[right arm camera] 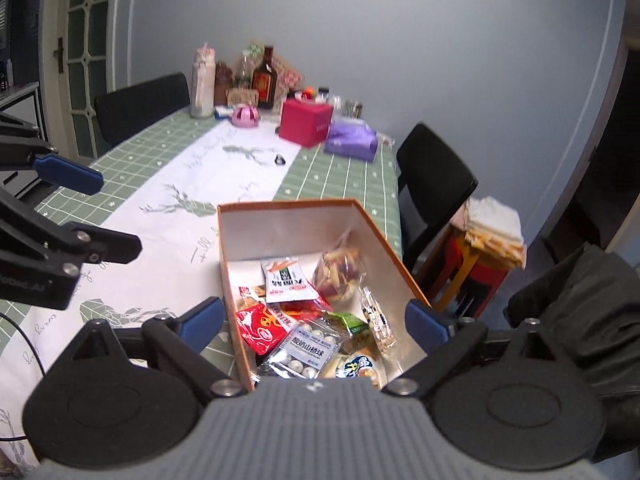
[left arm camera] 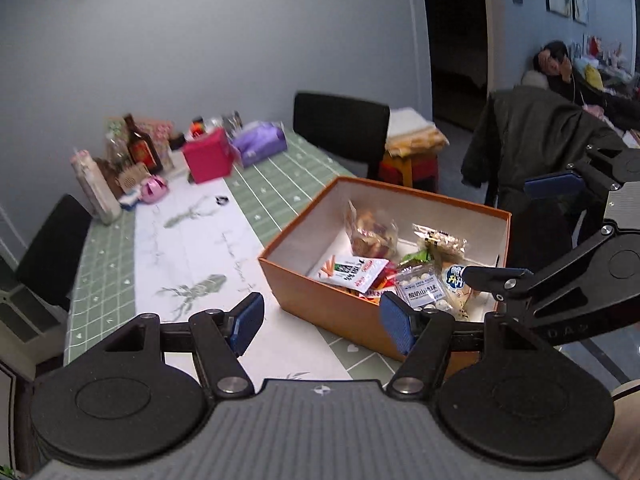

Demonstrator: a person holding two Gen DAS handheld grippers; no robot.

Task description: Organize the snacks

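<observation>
where crinkly packets [right arm camera: 294, 350] fill cardboard box [right arm camera: 384, 236]

Both wrist views above box [left arm camera: 348, 316]

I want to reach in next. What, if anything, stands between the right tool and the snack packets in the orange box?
Nothing visible does. The right tool hangs open above the lidless orange box, with the snack packets exposed directly below.

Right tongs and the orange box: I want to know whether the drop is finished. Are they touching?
Apart. The right wrist view shows the right tongs open and empty above the orange box, pads clear of its walls.
</observation>
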